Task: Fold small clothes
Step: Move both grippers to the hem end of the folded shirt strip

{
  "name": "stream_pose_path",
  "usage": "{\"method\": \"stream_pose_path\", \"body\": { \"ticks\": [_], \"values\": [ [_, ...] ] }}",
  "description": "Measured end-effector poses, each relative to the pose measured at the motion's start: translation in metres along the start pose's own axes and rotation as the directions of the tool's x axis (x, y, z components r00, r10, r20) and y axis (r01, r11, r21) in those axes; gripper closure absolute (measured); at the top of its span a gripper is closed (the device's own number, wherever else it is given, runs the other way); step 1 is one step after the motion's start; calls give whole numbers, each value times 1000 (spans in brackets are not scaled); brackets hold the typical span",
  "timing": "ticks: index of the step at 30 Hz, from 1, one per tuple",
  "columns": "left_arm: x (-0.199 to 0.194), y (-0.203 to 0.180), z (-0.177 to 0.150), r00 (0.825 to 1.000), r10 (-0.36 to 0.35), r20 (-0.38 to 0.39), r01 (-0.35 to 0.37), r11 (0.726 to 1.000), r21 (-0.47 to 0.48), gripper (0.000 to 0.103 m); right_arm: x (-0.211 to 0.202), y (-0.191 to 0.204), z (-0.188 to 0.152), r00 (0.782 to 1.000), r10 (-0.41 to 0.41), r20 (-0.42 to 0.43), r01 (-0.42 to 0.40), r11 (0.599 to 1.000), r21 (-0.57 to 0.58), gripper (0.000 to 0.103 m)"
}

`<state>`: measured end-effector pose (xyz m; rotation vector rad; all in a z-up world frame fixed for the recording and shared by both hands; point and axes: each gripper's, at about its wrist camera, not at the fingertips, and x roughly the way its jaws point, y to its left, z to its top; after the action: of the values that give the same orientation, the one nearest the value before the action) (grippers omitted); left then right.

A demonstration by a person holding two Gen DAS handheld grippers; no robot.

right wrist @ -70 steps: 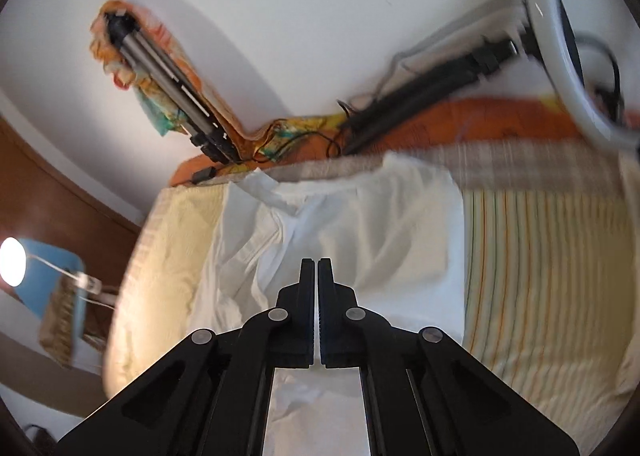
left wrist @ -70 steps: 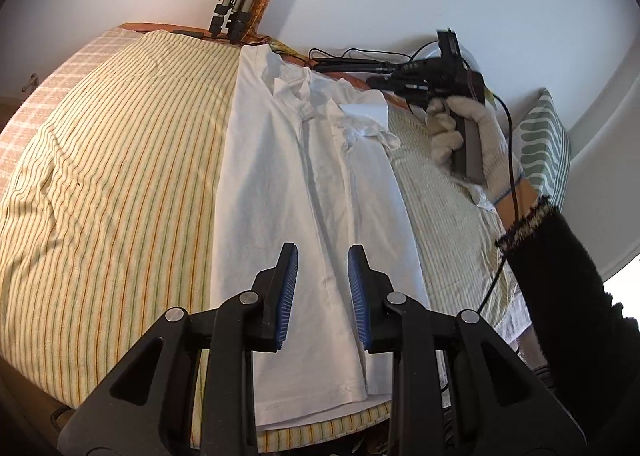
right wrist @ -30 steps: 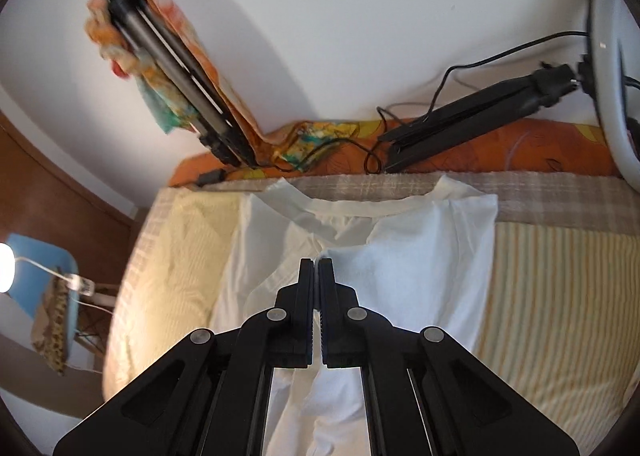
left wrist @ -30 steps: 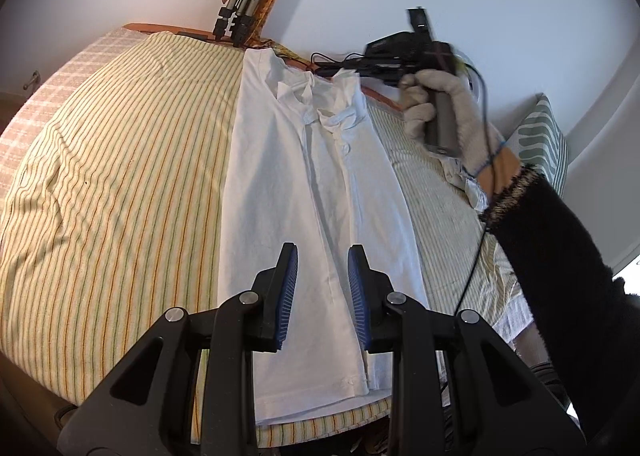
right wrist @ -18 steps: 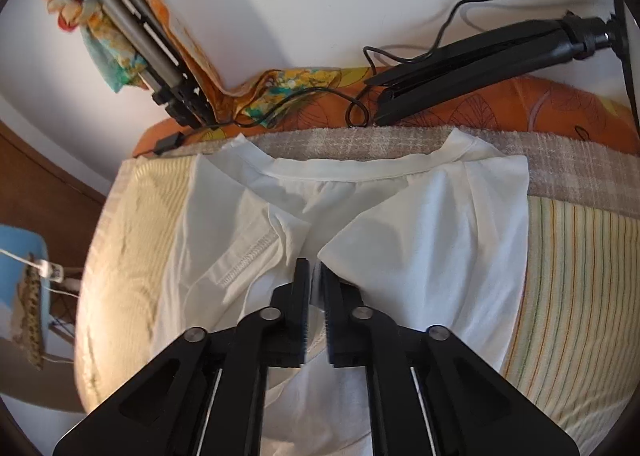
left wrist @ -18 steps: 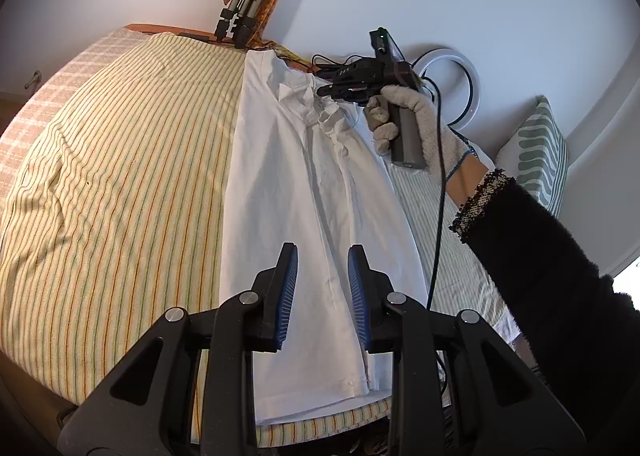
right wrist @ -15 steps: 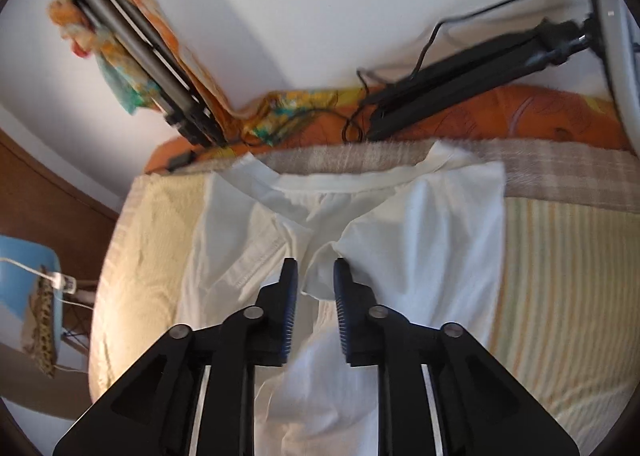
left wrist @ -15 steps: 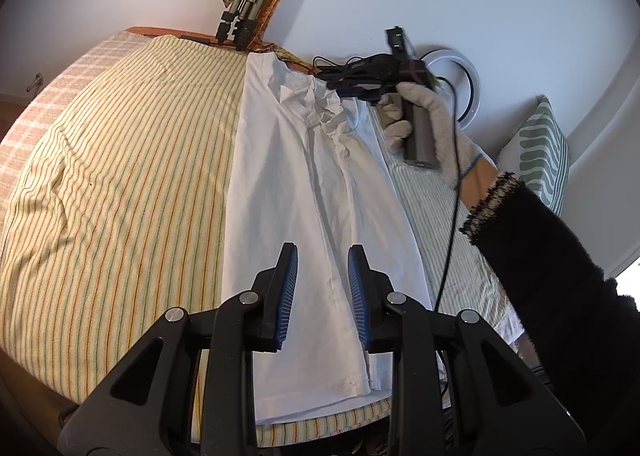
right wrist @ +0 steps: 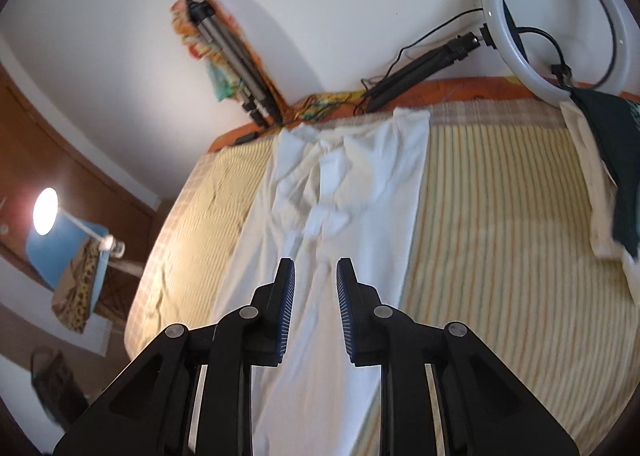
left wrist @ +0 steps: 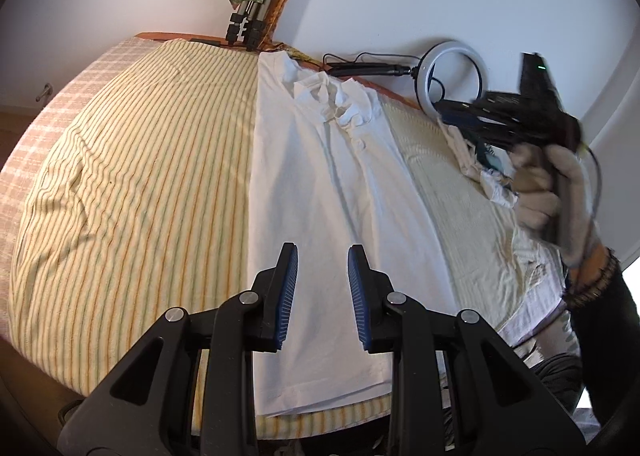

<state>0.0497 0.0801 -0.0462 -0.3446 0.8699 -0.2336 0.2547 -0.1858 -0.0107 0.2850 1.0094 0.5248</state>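
Note:
A white shirt (left wrist: 320,184) lies on the striped bed as a long narrow strip, both sides folded inward, with bunched sleeves near the collar; it also shows in the right wrist view (right wrist: 360,184). My left gripper (left wrist: 322,276) is open and empty, hovering above the shirt's lower part near the hem. My right gripper (right wrist: 316,292) is open and empty above the shirt's middle. In the left wrist view the right gripper (left wrist: 452,112) is blurred, held in a gloved hand to the right of the shirt, above the bed.
The bed has a yellow striped cover (left wrist: 140,176). A ring light (right wrist: 556,16) and folded tripods (left wrist: 248,24) lean on the wall behind the headboard. A pile of other clothes (right wrist: 600,160) lies at the bed's right side. A blue lamp (right wrist: 60,228) stands at left.
My right gripper opened, released the folded sleeve near the collar, and pulled back up and to the right. The left gripper stayed open in place.

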Motion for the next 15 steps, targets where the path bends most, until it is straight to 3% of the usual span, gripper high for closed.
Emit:
{"method": "stream_pose_path", "body": {
  "ticks": [3,6,11,15],
  "values": [
    [-1,6,-9,999,31,-12,-31,999,12,78,-20,11,-44,999,-20,-28,19,1000,-18,82],
    [-2,17,-20,999,37,-40,-38,999,-5,78,-31,16,-95,997,-24,-77,23,1000,-11,69],
    [1,30,-44,993,67,-97,-67,998,2,77,-26,23,-172,982,-49,-184,47,999,-16,68],
    [3,37,-63,988,44,-146,-49,998,-28,77,-18,20,-206,970,-5,-244,9,1000,14,68]
  ]
}}
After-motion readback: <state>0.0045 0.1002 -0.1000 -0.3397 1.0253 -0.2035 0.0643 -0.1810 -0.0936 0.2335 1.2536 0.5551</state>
